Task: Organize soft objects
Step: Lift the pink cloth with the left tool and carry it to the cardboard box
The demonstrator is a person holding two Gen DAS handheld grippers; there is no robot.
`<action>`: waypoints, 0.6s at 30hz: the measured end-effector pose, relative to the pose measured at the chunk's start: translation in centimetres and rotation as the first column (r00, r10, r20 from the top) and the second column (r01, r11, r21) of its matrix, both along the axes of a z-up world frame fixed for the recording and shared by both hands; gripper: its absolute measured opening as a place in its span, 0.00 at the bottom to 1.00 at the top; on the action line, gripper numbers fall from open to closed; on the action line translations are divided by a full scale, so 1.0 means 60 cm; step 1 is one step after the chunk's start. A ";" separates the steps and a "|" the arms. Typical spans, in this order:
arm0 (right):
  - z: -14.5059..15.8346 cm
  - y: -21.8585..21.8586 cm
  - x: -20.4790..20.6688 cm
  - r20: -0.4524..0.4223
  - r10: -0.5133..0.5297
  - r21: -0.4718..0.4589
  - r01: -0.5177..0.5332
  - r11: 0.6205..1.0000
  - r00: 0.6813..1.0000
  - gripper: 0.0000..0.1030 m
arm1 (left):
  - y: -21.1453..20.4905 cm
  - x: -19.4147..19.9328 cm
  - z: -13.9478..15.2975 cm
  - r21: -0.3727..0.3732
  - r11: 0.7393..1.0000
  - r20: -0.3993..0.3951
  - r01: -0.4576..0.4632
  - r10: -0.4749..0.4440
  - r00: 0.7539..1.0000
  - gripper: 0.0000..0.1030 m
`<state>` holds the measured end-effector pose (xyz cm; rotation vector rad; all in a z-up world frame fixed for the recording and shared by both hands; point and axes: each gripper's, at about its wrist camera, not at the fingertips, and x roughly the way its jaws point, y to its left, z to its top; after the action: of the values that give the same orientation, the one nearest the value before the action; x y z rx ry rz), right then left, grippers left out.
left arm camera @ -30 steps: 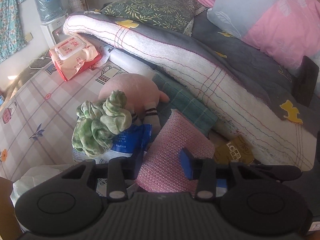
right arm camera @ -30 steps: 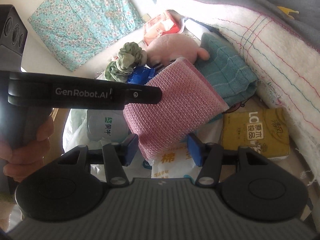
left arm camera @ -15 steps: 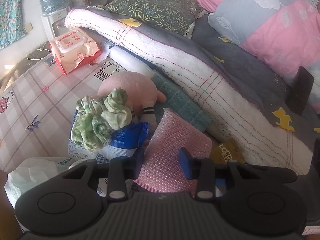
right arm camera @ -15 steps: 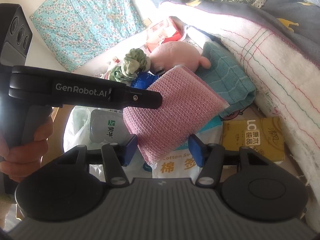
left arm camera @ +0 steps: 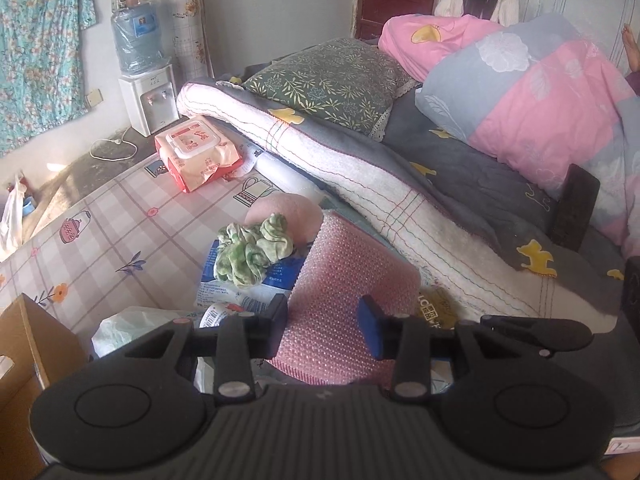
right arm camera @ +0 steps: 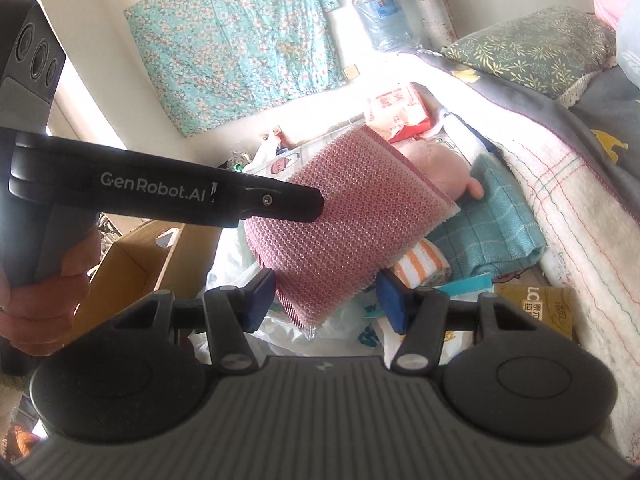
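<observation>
Left wrist view: the left gripper (left arm camera: 323, 322) clamps a folded pink waffle-knit cloth (left arm camera: 344, 280), held above a cluttered patterned mat (left arm camera: 120, 232). A green scrunchie (left arm camera: 252, 250) and a pink plush toy (left arm camera: 292, 210) lie just beyond it, a bed (left arm camera: 440, 184) to the right.

Right wrist view: the pink cloth (right arm camera: 340, 220) sits between the right gripper (right arm camera: 326, 298) fingers; whether both pads press it cannot be told. A cardboard box (right arm camera: 132, 264) stands at left, a teal towel (right arm camera: 496, 224) at right.

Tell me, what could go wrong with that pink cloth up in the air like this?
Only the left claw pinches the pink cloth; the right claw stands open around its lower corner, so the folds might sag or slip free. It could also drop onto the clutter below, like the green scrunchie.
</observation>
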<state>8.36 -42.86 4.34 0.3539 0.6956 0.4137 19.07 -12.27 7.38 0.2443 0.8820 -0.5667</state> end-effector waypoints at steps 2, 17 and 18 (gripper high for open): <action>0.022 0.018 -0.008 0.025 0.039 -0.010 -0.038 0.999 0.999 0.54 | 0.027 -0.018 0.019 -0.011 0.999 0.030 -0.030 0.031 0.999 0.39; 0.136 0.326 0.000 0.108 0.487 -0.160 -0.468 0.869 0.867 0.54 | 0.344 -0.097 0.083 -0.137 0.888 0.081 -0.439 0.452 0.888 0.39; 0.140 0.352 0.001 0.104 0.513 -0.177 -0.491 0.853 0.852 0.54 | 0.368 -0.097 0.081 -0.142 0.871 0.067 -0.470 0.483 0.873 0.39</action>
<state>8.43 -21.71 12.72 -0.0082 0.6636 0.8775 13.26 9.82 12.21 -0.0617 0.7696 -0.1408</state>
